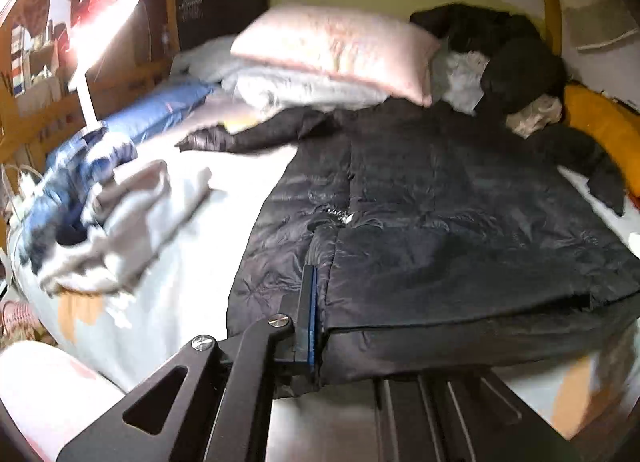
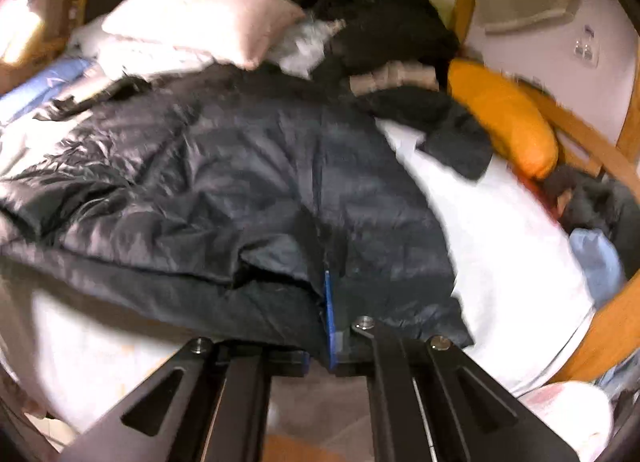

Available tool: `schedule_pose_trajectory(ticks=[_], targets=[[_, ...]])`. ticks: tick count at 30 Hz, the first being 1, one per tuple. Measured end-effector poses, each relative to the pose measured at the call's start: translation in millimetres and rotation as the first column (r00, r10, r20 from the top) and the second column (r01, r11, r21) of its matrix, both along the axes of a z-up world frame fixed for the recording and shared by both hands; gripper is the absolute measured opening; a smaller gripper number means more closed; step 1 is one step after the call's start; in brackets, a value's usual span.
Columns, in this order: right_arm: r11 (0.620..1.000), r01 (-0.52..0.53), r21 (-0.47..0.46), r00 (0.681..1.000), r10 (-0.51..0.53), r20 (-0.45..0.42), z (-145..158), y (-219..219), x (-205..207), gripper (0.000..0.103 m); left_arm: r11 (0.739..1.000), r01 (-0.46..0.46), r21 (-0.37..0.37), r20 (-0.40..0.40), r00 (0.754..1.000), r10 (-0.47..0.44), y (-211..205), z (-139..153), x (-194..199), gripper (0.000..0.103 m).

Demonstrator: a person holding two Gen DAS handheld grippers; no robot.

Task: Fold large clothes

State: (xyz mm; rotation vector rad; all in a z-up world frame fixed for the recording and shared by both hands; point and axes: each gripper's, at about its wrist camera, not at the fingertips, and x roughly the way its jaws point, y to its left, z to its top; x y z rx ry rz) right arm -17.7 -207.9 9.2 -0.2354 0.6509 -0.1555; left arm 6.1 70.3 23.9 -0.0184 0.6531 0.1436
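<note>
The dark quilted coat (image 1: pixel 420 197) is spread lengthwise over the white sheet of the bed (image 1: pixel 192 246), its collar end lying by the pink pillow (image 1: pixel 332 49) and its hem hanging at the near edge of the bed. The hem is pinched at two places: the fingers of the left gripper (image 1: pixel 314 314) are pressed together on the coat's bottom edge close to the front opening, and the fingers of the right gripper (image 2: pixel 330 322) are clamped on the same hem further along, with dark fabric bunched around the blue pads. The step in hand is judged to be the first fold, with the hem taken up so that it can be carried toward the collar. For the next move both ends would need to be raised together and kept level, so that the slippery padded fabric is doubled over evenly and not dragged off the bed. Beside the coat on the bed, a heap of grey and blue clothes (image 1: pixel 104 205) is seen on one side, and beyond the collar a pile of black garments (image 1: pixel 496 49) and an orange cushion (image 2: pixel 504 117). A wooden bed frame (image 2: pixel 600 326) and a bright lamp (image 1: pixel 104 25) are visible around the bed.
</note>
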Motion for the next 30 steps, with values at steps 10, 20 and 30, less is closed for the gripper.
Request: schedule_pose_trajectory(ticks=[10, 20, 30], targets=[[0.991, -0.128, 0.047, 0.992, 0.127, 0.006, 74, -1, 64, 0.006, 0.978, 0.162, 0.133, -0.129, 0.981, -0.145, -10, 37, 68, 0.008], [0.994, -0.078, 0.077, 0.992, 0.085, -0.093, 50, -1, 180, 0.007, 0.978, 0.196, 0.070, -0.297, 0.940, -0.167, 9, 5, 213, 0.052], [0.976, -0.021, 0.218, 0.998, 0.034, -0.057, 50, -53, 191, 0.081, 0.977, 0.175, -0.122, -0.213, 0.957, -0.198, 37, 10, 196, 0.090]])
